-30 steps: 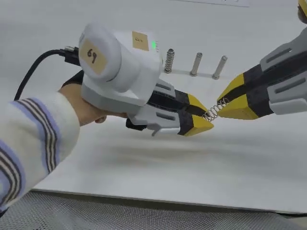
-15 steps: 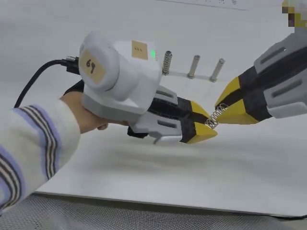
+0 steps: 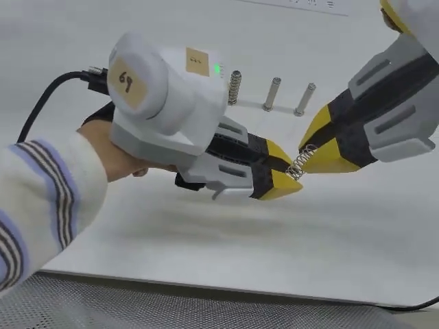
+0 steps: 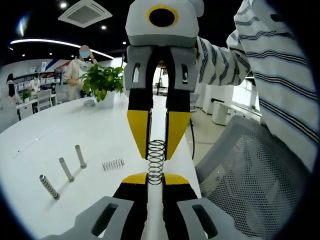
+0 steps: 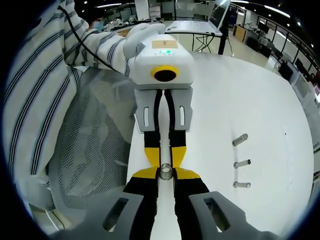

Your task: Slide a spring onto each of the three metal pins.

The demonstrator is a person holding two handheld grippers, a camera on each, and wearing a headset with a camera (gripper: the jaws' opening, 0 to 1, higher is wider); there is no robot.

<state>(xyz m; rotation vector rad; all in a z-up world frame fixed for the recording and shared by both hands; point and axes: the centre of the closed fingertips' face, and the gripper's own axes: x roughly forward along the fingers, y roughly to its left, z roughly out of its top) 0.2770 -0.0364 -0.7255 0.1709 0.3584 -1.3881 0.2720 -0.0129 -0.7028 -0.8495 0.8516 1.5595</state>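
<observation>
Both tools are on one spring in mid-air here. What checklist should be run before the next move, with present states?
1. Left tool clamps held spring: ok.
2. Right tool clamps its other end: ok.
3. That spring over a bare pin: not ok, it hangs short of the pins.
4. Middle pin and end pin bare, upright: ok.
5. First pin carries its spring: ok.
6. Spare spring ready on the table: ok.

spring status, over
Both left gripper and right gripper shut on spring, mid-air. One pin loaded, other pins bare, spare spring on table. Nothing in the way.
</observation>
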